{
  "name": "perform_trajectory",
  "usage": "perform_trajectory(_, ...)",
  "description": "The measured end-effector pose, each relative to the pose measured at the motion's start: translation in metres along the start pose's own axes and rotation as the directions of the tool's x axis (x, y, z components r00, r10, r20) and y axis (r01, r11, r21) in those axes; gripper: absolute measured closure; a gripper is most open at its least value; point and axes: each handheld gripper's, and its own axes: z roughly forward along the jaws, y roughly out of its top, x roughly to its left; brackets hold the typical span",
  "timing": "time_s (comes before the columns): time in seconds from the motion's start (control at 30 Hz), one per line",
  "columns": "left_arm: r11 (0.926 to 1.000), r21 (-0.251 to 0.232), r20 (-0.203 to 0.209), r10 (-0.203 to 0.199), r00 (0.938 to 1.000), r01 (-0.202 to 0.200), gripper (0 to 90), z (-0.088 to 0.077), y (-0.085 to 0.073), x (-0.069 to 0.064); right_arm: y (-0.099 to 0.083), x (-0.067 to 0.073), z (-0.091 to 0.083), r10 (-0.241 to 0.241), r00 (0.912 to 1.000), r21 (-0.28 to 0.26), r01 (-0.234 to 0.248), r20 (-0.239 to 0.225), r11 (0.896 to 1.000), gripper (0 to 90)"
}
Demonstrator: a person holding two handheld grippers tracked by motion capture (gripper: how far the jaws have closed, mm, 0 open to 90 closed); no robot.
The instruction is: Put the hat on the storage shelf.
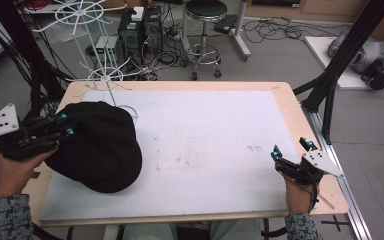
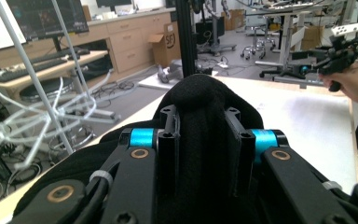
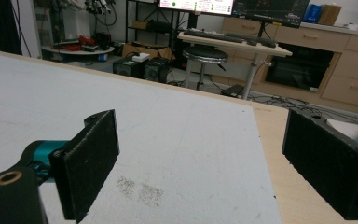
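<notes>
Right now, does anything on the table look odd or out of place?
Nothing is damaged. The black cap is pinched by the left gripper and hangs past the table's left edge.

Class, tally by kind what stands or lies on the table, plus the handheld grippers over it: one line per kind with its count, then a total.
Black hats: 1
White wire racks: 1
Grippers: 2, the left gripper shut on the hat, the right gripper open
Total: 4
</notes>
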Motion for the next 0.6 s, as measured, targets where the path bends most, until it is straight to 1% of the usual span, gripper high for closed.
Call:
perform_trajectory(0.17,0.9997,-0.015,0.002,0.017,0.9998,-0.017,70.9,-0.006,0.016,0.0,0.0,0.0,0.0,-0.004,1.0,-0.005,0.004,-0.001,1.0,9.9)
perform_trajectory(0.23,0.9996,-0.023,0.004,0.017,0.9998,-0.017,70.9,-0.008,0.021,0.001,0.0,0.0,0.0,-0.003,1.0,-0.004,0.003,0.0,1.0,9.9)
perform_trajectory(0.37,0.9995,-0.025,0.01,0.019,0.9998,-0.018,70.9,-0.015,0.029,0.003,0.0,-0.001,-0.001,-0.002,1.0,-0.004,0.002,-0.001,1.0,9.9)
perform_trajectory(0.43,0.9994,-0.021,0.014,0.028,0.9995,-0.028,70.9,-0.021,0.035,0.004,0.0,-0.001,0.0,0.006,1.0,-0.005,-0.006,-0.001,1.0,9.9)
perform_trajectory(0.5,0.9993,-0.021,0.012,0.032,0.9994,-0.031,70.8,-0.023,0.037,0.004,0.0,-0.001,0.0,0.006,1.0,-0.004,-0.006,-0.001,1.0,9.9)
perform_trajectory(0.6,0.9986,-0.036,0.01,0.039,0.9992,-0.039,70.8,-0.03,0.044,0.006,0.0,-0.001,0.0,0.004,1.0,-0.005,-0.004,0.0,1.0,9.9)
